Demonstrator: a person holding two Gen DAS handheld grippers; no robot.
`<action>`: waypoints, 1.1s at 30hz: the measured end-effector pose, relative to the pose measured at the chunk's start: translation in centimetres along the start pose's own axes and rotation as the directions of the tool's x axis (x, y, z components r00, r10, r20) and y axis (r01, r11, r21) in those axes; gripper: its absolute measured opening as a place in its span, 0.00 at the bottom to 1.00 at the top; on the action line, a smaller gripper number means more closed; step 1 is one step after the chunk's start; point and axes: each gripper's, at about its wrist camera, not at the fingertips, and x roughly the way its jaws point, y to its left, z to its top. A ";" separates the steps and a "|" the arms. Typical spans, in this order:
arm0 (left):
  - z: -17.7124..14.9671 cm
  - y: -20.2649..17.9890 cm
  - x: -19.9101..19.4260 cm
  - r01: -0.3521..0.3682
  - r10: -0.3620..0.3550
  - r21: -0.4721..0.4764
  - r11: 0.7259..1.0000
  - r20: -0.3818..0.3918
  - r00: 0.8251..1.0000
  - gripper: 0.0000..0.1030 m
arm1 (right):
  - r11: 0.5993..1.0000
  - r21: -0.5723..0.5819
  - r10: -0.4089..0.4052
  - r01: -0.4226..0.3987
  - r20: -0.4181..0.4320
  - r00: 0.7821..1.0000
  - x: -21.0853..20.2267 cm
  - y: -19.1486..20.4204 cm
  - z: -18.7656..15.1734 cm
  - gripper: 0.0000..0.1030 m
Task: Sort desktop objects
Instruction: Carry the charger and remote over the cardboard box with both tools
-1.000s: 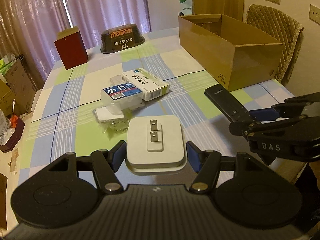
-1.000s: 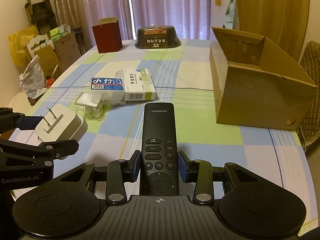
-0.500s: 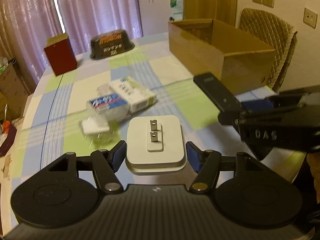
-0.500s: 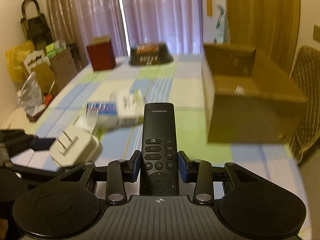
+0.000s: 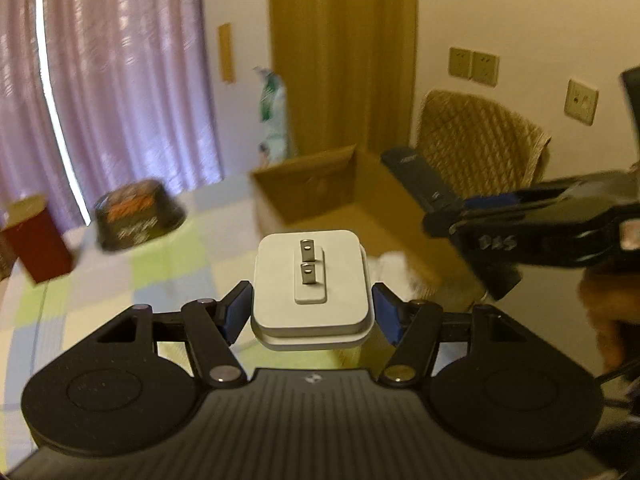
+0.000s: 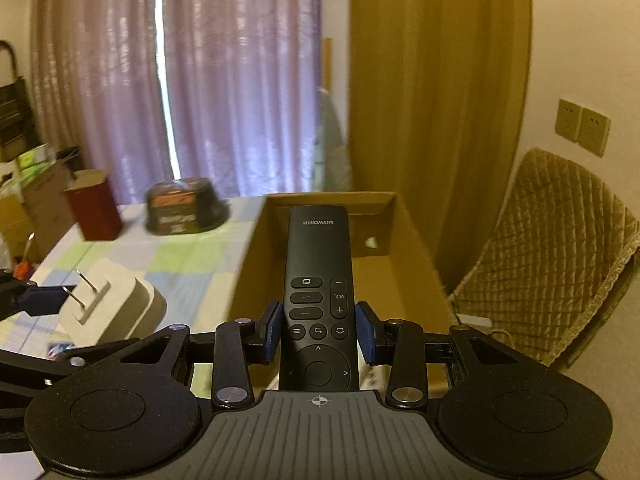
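open cardboard box [image 6: 404, 276] under remote [image 6: 318, 280]

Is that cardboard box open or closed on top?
Open. The cardboard box has no lid over it, and the right wrist view looks straight down to its inner walls and floor past the remote control.

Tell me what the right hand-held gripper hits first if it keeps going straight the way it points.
Probably the far inner wall of the open cardboard box. The right hand-held gripper, shut on the remote, points into the box, and nothing shows in between, though depth is hard to judge here.
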 end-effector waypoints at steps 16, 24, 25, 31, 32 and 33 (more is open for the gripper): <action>2.6 -1.5 11.1 0.067 -0.066 0.014 0.998 -0.097 0.993 0.58 | 0.994 0.108 0.018 -0.004 -0.128 0.992 7.9 -5.3 0.3 0.37; 1.2 -1.8 13.2 0.074 -0.071 0.024 0.997 -0.130 0.989 0.58 | 0.993 0.122 0.027 -0.008 -0.161 0.987 9.9 -5.7 -0.7 0.37; 1.1 -1.8 13.4 0.075 -0.071 0.025 0.997 -0.133 0.989 0.58 | 0.992 0.123 0.030 -0.009 -0.164 0.986 10.2 -5.8 -0.8 0.37; 1.0 -1.7 14.0 0.072 -0.068 0.026 0.997 -0.139 0.988 0.59 | 0.992 0.123 0.030 -0.008 -0.180 0.983 11.4 -6.0 -1.0 0.37; 1.0 -1.7 14.1 0.073 -0.069 0.027 0.997 -0.140 0.988 0.59 | 0.992 0.124 0.031 -0.008 -0.182 0.983 11.6 -6.0 -1.0 0.37; 1.0 -1.8 14.2 0.074 -0.070 0.028 0.997 -0.142 0.987 0.59 | 0.992 0.123 0.032 -0.009 -0.185 0.982 11.8 -6.0 -1.1 0.37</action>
